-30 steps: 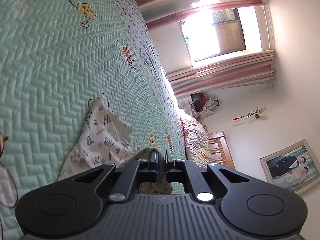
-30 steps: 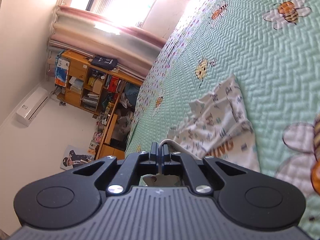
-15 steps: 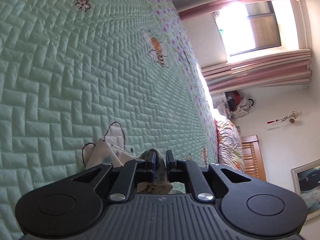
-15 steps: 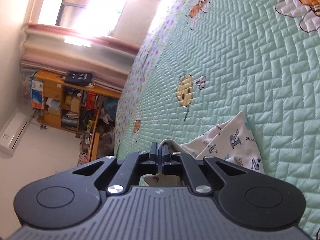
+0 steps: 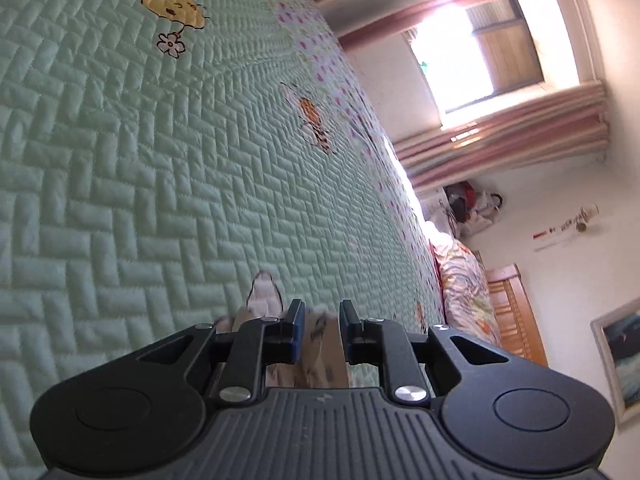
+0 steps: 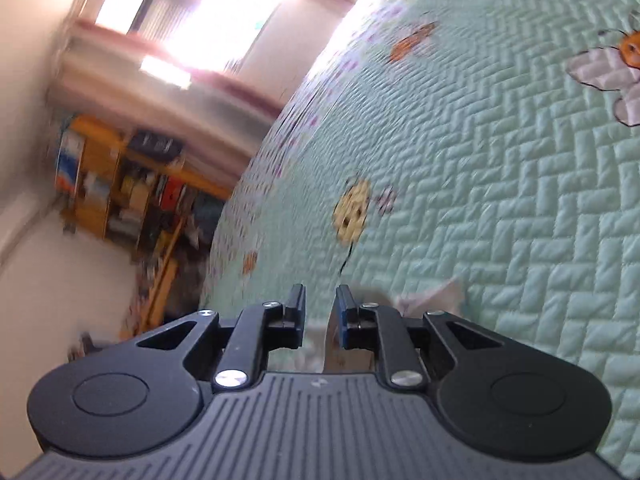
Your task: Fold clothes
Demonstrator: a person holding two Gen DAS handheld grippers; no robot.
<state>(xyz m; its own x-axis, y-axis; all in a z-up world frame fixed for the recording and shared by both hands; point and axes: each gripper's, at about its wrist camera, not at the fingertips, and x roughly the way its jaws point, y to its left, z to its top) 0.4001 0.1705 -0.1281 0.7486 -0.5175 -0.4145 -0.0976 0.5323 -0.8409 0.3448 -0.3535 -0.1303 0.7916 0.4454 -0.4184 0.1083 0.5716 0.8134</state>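
The cream garment with printed letters lies on the green quilted bedspread (image 5: 120, 184), mostly hidden under both grippers. In the left wrist view my left gripper (image 5: 322, 322) stands open, and a strip of the garment (image 5: 320, 348) shows in the gap between its parted fingers. The right wrist view is blurred by motion. There my right gripper (image 6: 320, 310) is open too, with a corner of the garment (image 6: 436, 300) poking out just right of the fingers. Neither gripper pinches the fabric.
The bedspread (image 6: 520, 200) with bee and hive pictures fills most of both views. Beyond its edge are a bright window with pink curtains (image 5: 492, 40), a wooden headboard (image 5: 516, 312) with a floral pillow, and a cluttered wooden bookshelf (image 6: 120, 184).
Both grippers were shut on the garment's edge and have now opened, letting it go. Both views have dropped closer to the bedspread, so less of the garment shows.
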